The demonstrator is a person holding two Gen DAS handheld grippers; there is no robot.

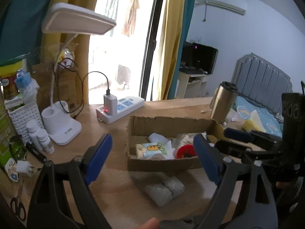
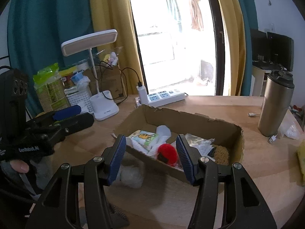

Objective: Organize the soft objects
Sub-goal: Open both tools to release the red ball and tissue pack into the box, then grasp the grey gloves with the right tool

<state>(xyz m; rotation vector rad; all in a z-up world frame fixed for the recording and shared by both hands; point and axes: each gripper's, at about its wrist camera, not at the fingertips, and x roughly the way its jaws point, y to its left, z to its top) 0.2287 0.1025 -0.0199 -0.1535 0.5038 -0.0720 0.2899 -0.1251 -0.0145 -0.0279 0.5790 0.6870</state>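
Observation:
A shallow cardboard box (image 1: 162,164) (image 2: 190,118) sits on the wooden desk. It holds a tissue pack with a cartoon print (image 1: 152,148) (image 2: 144,137), a red plush item (image 1: 185,150) (image 2: 167,152), white soft cloth (image 2: 162,131) and a clear bag (image 2: 198,141). A white fluffy bundle (image 1: 164,190) (image 2: 131,177) lies on the desk in front of the box. My left gripper (image 1: 152,160) is open and empty above that bundle. My right gripper (image 2: 151,158) is open and empty over the box's near edge. Each gripper shows in the other's view (image 1: 238,135) (image 2: 72,114).
A white desk lamp (image 1: 61,126) (image 2: 103,106), a power strip with a charger (image 1: 120,108) (image 2: 162,96), a white basket (image 1: 24,118) and small bottles (image 1: 41,137) stand at the left. A steel tumbler (image 1: 223,101) (image 2: 276,103) stands at the right. Scissors (image 1: 18,208) lie near the front left.

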